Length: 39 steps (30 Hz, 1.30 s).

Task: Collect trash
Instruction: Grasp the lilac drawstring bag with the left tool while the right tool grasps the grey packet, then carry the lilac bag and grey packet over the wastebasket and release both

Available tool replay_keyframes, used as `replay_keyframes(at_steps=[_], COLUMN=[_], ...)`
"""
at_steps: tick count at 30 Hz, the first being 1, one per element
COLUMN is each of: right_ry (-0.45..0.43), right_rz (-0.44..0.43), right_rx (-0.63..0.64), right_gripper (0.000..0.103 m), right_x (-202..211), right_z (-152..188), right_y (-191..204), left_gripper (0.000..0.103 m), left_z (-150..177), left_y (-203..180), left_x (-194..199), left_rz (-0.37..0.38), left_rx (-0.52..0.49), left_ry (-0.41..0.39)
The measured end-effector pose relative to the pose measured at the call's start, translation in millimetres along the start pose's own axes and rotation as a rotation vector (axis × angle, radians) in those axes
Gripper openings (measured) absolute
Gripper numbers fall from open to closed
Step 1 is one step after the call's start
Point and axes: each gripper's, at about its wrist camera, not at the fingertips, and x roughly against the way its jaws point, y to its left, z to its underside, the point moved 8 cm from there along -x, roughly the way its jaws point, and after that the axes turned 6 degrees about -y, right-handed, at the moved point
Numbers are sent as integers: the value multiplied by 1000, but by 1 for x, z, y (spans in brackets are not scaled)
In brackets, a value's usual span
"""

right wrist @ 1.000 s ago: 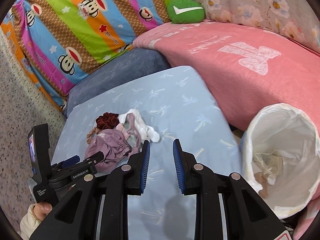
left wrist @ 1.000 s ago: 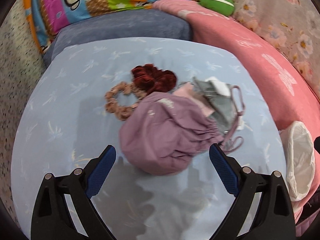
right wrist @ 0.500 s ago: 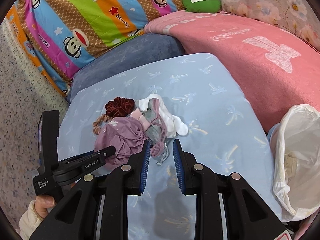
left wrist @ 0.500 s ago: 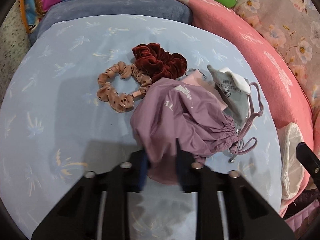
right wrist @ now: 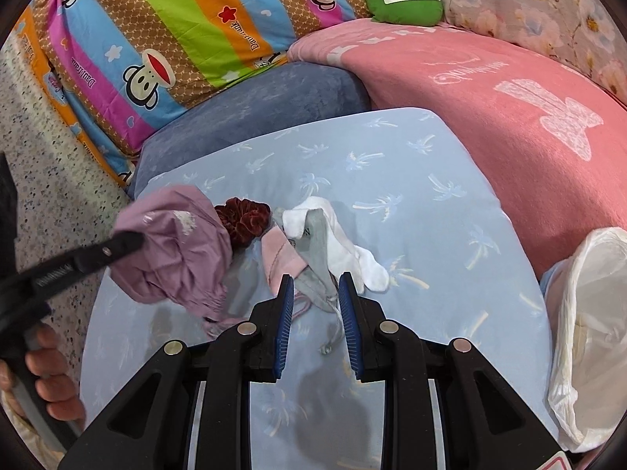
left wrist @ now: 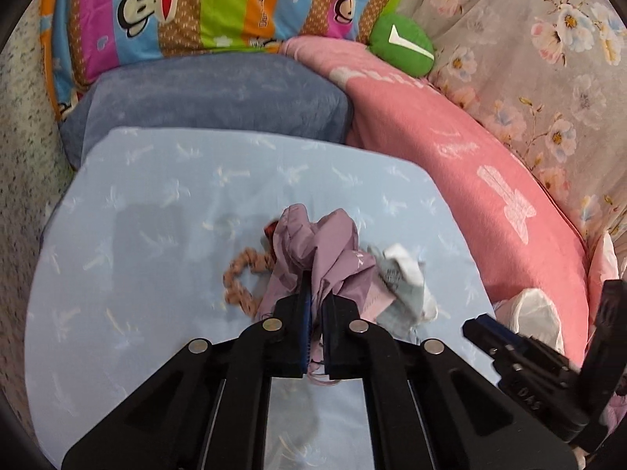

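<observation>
Jaws of the left gripper (left wrist: pixel 316 305) have just closed, pinching the purple drawstring bag (right wrist: pixel 178 250); the right gripper (right wrist: pixel 315 293) stands partly spread, holding nothing.
Bag, crumpled, hangs above the blue cushion (right wrist: pixel 411 180), beside the red scrunchie (right wrist: pixel 245 221) and grey pouch (right wrist: pixel 315 246); the white bin bag (right wrist: pixel 591 313) stands to the right.

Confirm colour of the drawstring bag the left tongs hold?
Mauve/light purple drawstring bag, clearest in the right wrist view.

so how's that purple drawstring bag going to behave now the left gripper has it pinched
Probably floppy: the purple drawstring bag bunches and sags around the left gripper, whose jaws have just closed on a fold. Likely light, since a small pinch carries it. Its loose cords trail on the blue sheet and may snag the grey pouch beside it.
</observation>
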Motion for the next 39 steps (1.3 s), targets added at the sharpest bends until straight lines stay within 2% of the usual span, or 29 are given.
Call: replay_keyframes(at_steps=[8, 19, 23, 31, 39], right_ry=[74, 129, 139, 42, -104], right_rz=[-9, 16, 2, -59, -111], right_rx=[-9, -10, -16, -46, -63], right_gripper=[25, 20, 5, 4, 4], right_x=[-45, -78, -83, -41, 32], right_z=[5, 20, 21, -5, -47], right_y=[3, -8, -7, 0, -2], left_gripper=[4, 4, 4, 4, 4], left_z=[-22, -17, -15, -21, -33], left_y=[-7, -12, -15, -30, -67], left_x=[-1, -16, -18, -10, 15], left_rz=[6, 21, 21, 30, 75], left_rx=[-20, -30, -35, -58, -99], left_ry=[-45, -9, -1, -23, -79])
